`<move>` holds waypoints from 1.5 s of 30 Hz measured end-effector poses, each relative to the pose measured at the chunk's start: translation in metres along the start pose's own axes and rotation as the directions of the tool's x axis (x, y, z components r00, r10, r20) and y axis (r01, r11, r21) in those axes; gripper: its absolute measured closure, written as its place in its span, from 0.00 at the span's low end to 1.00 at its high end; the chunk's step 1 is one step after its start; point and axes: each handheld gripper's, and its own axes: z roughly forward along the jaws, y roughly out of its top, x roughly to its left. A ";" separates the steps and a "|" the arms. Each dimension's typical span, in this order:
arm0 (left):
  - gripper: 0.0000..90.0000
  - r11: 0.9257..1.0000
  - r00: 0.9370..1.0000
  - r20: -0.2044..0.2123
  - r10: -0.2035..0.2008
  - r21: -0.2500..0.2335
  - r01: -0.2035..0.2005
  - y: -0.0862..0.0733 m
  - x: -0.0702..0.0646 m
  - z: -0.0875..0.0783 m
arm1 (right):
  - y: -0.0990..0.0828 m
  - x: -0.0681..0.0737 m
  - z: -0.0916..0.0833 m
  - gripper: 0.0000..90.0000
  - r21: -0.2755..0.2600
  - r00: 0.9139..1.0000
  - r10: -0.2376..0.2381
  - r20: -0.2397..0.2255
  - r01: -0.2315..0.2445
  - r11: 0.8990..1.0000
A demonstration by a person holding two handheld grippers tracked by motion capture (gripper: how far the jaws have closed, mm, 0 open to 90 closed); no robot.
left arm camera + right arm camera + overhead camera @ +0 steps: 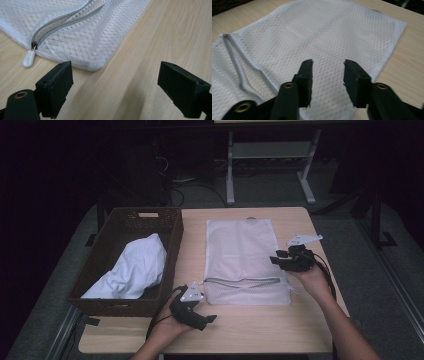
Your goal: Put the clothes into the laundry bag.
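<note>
One light wood table [250, 325] stands in a dim room on a dark floor; one white-framed table base [231, 165] shows behind it. One white mesh laundry bag [245, 260] lies flat at the table's middle, its grey zipper [243, 282] partly undone, white pull [28, 60] at its left end. One brown woven basket [120, 227] sits left of the bag, holding one white cloth [135, 267]. The left gripper [200, 317], jaws wide apart and empty, rests just below the bag's near-left corner. The right gripper [276, 257], jaws part-closed with nothing pinched, hovers over the bag's right edge.
</note>
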 end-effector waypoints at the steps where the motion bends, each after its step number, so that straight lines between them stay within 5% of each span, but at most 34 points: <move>1: 0.14 1.000 1.000 -0.001 0.000 0.000 0.000 0.000 0.000 0.000 | 0.001 -0.002 0.001 0.72 -0.010 1.000 0.010 0.007 -0.010 1.000; 13: 0.14 1.000 1.000 0.001 0.002 0.000 -0.002 -0.001 -0.001 0.000 | 0.000 -0.028 0.028 0.99 0.037 0.995 0.075 0.062 -0.078 0.996; 31: 0.14 1.000 1.000 0.000 0.003 0.007 -0.003 -0.001 -0.001 0.000 | -0.017 -0.042 0.051 0.99 0.162 0.992 0.080 0.099 -0.095 0.982; 45: 0.14 1.000 1.000 -0.001 0.004 0.010 -0.004 -0.001 -0.001 0.000 | -0.020 -0.048 0.046 0.99 0.174 0.989 0.084 0.120 -0.105 0.979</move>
